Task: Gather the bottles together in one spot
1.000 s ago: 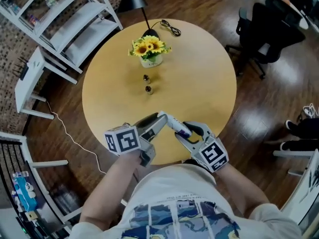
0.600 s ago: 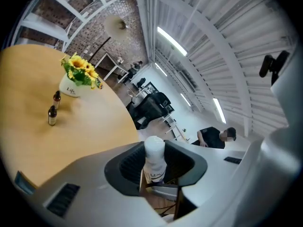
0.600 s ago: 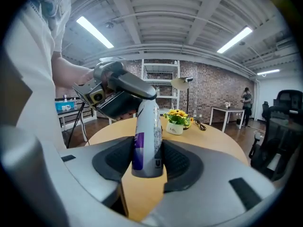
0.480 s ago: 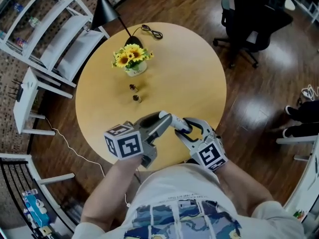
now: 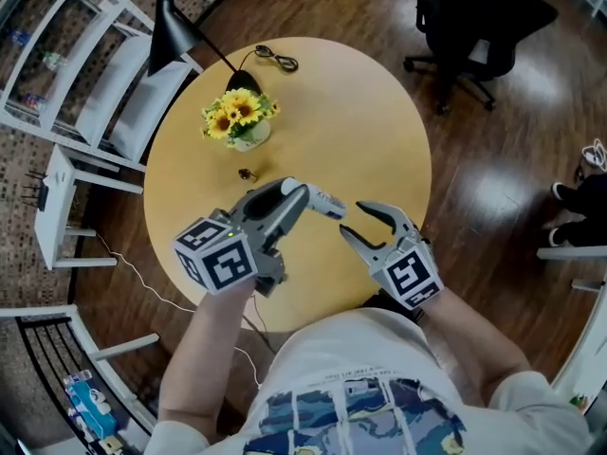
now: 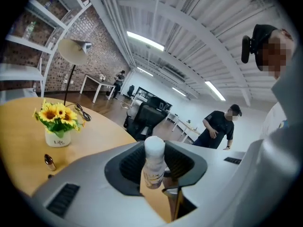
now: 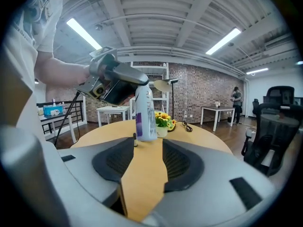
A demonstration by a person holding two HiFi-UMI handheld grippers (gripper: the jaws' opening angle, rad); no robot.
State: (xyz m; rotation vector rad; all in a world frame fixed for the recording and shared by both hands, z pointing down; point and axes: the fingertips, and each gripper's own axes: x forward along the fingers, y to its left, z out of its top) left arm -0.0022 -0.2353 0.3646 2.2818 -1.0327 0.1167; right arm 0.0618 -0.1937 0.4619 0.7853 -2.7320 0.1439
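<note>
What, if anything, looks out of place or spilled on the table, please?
Nothing stands out: the sunflower pot and small dark bottle stand upright, nothing is spilled, and the left hand-held gripper has just closed on the white bottle.

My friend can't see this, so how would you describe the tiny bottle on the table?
Find the round wooden table and the white pot of sunflowers near its far edge. Just in front of the pot sits the tiny bottle. It is dark with a shiny top, far smaller than the white bottle held above the table.
</note>
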